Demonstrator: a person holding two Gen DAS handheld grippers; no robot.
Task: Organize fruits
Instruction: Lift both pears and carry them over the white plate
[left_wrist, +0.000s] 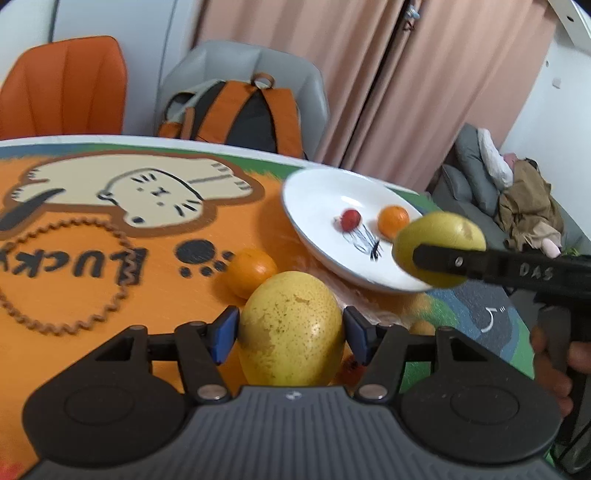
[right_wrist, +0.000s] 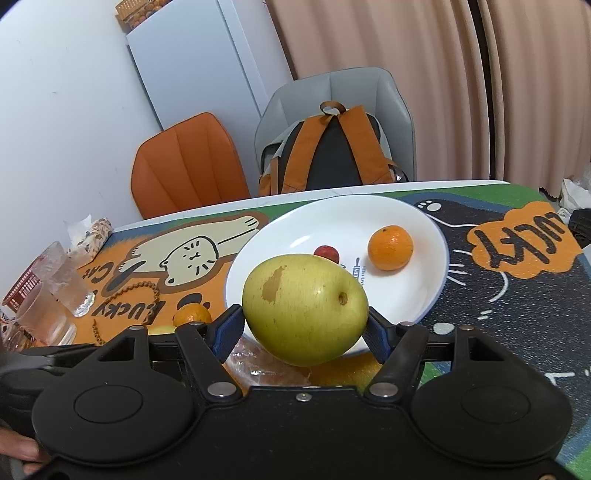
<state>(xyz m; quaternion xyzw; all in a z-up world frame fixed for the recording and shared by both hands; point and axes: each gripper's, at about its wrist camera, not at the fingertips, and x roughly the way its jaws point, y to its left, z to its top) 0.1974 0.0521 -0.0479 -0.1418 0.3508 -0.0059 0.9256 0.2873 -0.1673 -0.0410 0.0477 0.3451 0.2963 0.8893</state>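
Both claws are loaded. The left claw is clamped on a speckled yellow pear low over the bench, an orange just ahead. The right claw grips a green pear above the near rim of the white plate, where 1 orange and 1 small red fruit lie beyond.

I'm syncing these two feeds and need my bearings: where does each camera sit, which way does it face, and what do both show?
Left wrist: sits on the left claw, looking down along it at a yellow pear between its pads; the right claw and a hand show too.
Right wrist: sits on the right claw, facing the white plate, gripping a green pear.
Shared: plate, its orange, small red fruit, backpack.
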